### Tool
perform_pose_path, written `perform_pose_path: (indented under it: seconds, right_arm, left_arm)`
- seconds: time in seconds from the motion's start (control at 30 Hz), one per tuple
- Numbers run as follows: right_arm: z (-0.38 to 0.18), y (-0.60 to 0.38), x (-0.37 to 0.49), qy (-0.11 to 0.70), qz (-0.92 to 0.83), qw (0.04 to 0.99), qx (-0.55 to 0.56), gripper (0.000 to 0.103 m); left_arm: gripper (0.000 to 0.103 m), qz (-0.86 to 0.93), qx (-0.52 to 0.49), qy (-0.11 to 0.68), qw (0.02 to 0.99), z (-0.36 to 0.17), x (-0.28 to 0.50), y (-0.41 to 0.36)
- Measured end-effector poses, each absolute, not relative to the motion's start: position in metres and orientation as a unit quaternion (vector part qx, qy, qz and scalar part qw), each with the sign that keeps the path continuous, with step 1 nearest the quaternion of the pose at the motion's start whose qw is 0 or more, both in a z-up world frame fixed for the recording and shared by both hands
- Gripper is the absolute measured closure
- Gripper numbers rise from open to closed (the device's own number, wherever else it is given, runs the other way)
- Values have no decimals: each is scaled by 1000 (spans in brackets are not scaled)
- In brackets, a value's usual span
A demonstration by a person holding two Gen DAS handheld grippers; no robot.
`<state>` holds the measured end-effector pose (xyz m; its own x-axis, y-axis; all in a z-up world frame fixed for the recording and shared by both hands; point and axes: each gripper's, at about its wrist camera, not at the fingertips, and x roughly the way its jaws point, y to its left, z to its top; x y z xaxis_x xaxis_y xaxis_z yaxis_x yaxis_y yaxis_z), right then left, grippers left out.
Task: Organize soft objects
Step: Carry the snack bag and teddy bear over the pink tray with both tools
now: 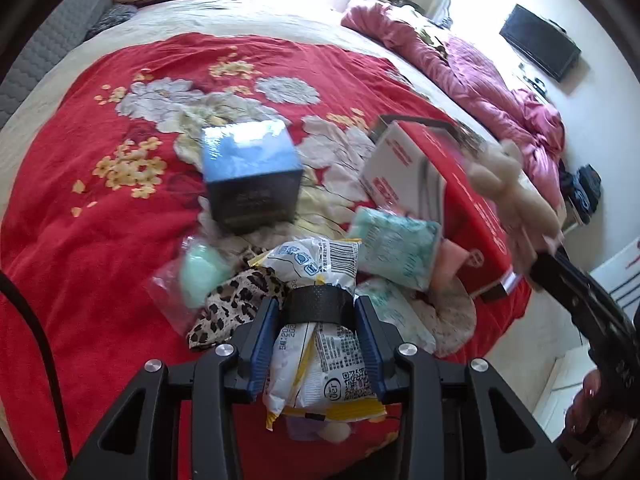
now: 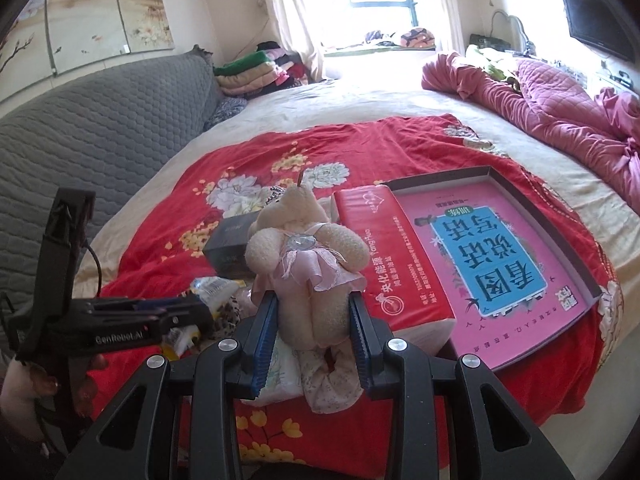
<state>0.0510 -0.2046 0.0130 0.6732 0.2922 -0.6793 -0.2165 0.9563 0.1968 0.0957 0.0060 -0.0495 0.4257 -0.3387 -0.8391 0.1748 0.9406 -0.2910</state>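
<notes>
My left gripper [image 1: 318, 312] is shut on a white and yellow snack bag [image 1: 320, 364] and holds it above a pile of soft things on the red floral blanket [image 1: 80, 240]. The pile holds a leopard-print cloth [image 1: 236, 304], a green sponge in clear wrap [image 1: 198, 276] and a pale green tissue pack [image 1: 394, 248]. My right gripper [image 2: 312, 304] is shut on a cream teddy bear in a pink dress [image 2: 308, 256], held over the pile beside a red tissue pack [image 2: 384, 256]. The bear [image 1: 508, 184] shows blurred at the right of the left wrist view.
A blue and black box [image 1: 252, 172] stands on the blanket behind the pile. An open shallow box with a pink book [image 2: 488, 248] lies right of the red tissue pack. A crumpled pink quilt [image 2: 560, 104] lies at the far right, and a grey padded headboard [image 2: 100, 132] at the left.
</notes>
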Motion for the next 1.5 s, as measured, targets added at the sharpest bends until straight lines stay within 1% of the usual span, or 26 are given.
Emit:
perform_pose_path:
  seconds: [0.3, 0.43, 0.47, 0.67, 0.8, 0.9, 1.0, 1.17, 1.2, 1.27, 1.37, 1.5]
  right_arm:
    - [5, -207, 56, 389, 138, 909, 58, 67]
    - [5, -207, 56, 387, 138, 910, 60, 67]
    - [4, -207, 56, 387, 139, 909, 61, 67]
    - [4, -208, 56, 386, 138, 910, 64, 67]
    - [5, -212, 58, 386, 134, 910, 71, 67]
    - [7, -216, 58, 383, 132, 911, 73, 67]
    - [8, -220, 57, 381, 131, 912, 77, 67]
    - [9, -223, 57, 378, 131, 913, 81, 67]
    - [10, -224, 57, 377, 130, 913, 82, 67]
    - [10, -226, 57, 375, 129, 914, 85, 67]
    - [13, -230, 55, 371, 128, 916, 89, 67]
    - [19, -237, 51, 360, 123, 920, 95, 67]
  left_arm:
    - [61, -150, -22, 503, 851, -60, 84, -22]
    - [61, -156, 3, 481, 863, -47, 67, -33]
    - [59, -164, 6, 480, 862, -46, 64, -35]
    - [58, -179, 0, 509, 842, -61, 67, -43]
    - [58, -167, 23, 513, 841, -61, 68, -50]
    - [58, -166, 20, 518, 839, -59, 66, -50]
    - [58, -147, 50, 527, 835, -67, 71, -57]
    - [58, -129, 50, 536, 833, -74, 82, -60]
    - [59, -126, 53, 539, 831, -75, 85, -62]
    - [64, -113, 68, 547, 827, -80, 89, -67]
    - [66, -103, 70, 550, 826, -83, 91, -71]
    - [68, -105, 45, 542, 832, -72, 87, -65]
